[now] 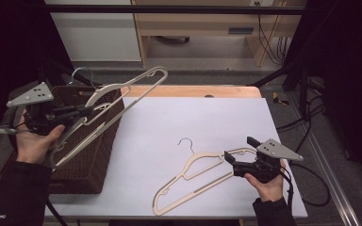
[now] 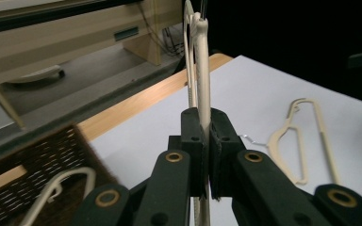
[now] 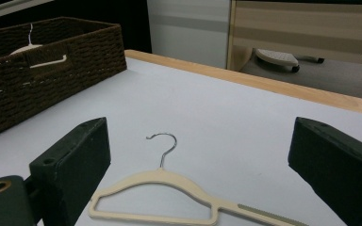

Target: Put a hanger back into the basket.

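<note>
A white-topped table [image 1: 169, 122] edged in wood [image 1: 193, 91] stands on grey floor [image 1: 207, 56].

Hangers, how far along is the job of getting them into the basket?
Looks partly done: one hanger already lies inside the wicker basket. In hand: the left gripper is shut on a second cream hanger, held tilted in the air over the basket. Left: a third hanger lies flat on the white table, with the right gripper open at its shoulder end, not yet gripping it.
</note>
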Tool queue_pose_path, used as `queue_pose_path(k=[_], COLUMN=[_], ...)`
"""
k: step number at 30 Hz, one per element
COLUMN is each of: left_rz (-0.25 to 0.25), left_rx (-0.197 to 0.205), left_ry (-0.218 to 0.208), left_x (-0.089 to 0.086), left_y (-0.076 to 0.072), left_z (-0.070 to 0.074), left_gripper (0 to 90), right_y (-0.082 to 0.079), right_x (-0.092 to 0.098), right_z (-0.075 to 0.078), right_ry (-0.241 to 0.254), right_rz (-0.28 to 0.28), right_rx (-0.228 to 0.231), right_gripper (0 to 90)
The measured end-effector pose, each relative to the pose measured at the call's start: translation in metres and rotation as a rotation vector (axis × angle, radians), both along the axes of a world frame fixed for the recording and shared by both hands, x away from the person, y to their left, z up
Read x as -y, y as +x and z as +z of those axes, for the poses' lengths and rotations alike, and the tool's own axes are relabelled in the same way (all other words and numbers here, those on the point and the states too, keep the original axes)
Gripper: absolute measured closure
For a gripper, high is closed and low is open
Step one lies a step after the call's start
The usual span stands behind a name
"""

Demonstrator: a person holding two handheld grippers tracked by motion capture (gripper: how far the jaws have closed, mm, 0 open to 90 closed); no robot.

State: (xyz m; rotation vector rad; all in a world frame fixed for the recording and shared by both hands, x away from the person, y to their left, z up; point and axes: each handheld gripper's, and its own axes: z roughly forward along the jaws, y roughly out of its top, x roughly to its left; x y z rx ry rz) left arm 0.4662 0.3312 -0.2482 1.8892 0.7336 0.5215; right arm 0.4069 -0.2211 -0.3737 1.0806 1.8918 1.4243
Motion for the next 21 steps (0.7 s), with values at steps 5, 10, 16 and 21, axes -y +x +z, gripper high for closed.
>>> queue_pose_path(k=[5, 10, 16, 21], left_rz=[0.032, 0.062, 0.095, 0.115], left_rx=[-0.015, -0.031, -0.076, -0.103], left_ry=[0.0, -0.023, 0.01, -0.017], left_x=[-0.039, -0.072, -0.096, -0.113], left_y=[0.011, 0.017, 0.022, 0.024], left_z=[-0.007, -0.02, -0.038, -0.053], left_gripper=[86.4, 86.4, 86.4, 86.4], right_y=[0.002, 0.003, 0.003, 0.002], right_x=[-0.001, -0.002, -0.003, -0.005], right_z=[0.0, -0.001, -0.001, -0.001], right_ry=[0.002, -0.006, -0.006, -0.008], right_rz=[0.0, 0.002, 0.001, 0.0], right_rx=[-0.001, -0.004, -0.007, 0.005], right_gripper=[6.6, 6.6, 6.9, 7.5])
